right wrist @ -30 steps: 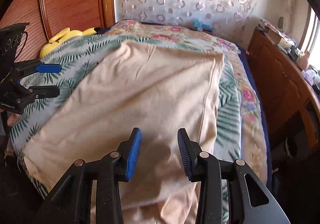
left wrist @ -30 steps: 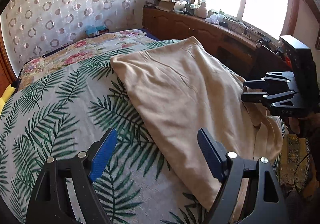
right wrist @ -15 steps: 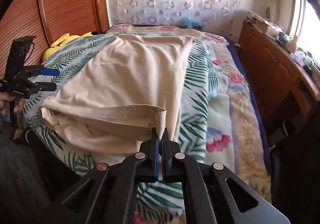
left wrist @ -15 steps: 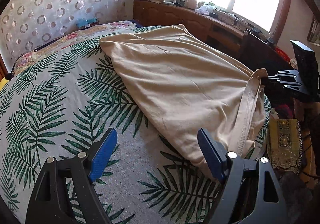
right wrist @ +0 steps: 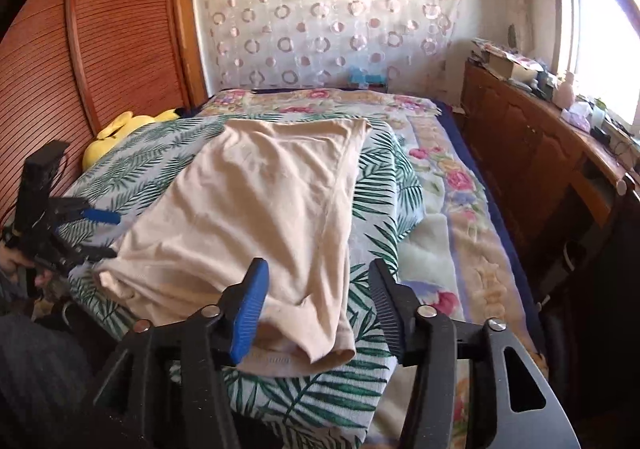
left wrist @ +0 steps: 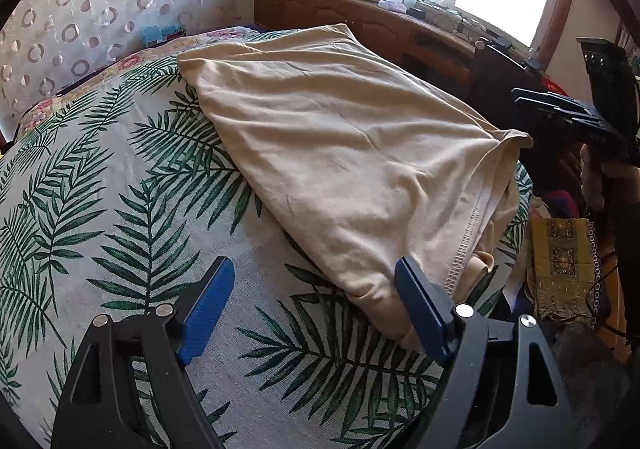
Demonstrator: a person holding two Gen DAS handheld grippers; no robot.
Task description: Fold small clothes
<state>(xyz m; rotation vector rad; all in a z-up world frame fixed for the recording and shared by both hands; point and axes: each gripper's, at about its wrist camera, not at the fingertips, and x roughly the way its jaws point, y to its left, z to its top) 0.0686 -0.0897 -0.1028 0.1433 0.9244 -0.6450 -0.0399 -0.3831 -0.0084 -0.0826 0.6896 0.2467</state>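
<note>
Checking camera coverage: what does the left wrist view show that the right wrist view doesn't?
Left wrist only: the patterned cloth hanging beside the bed, and the garment's stitched hem close up.
Right wrist only: the slatted wooden door and the yellow plush toy.
Both: the beige garment on the palm-leaf bedspread, the circle-pattern curtain, the wooden cabinet, and both tongs open, left, right.

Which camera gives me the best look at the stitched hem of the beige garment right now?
The left wrist view: the stitched hem of the beige garment runs close and sharp beside the left tongs. The right wrist view shows only a bunched corner between the open right tongs, stitching barely legible.
</note>
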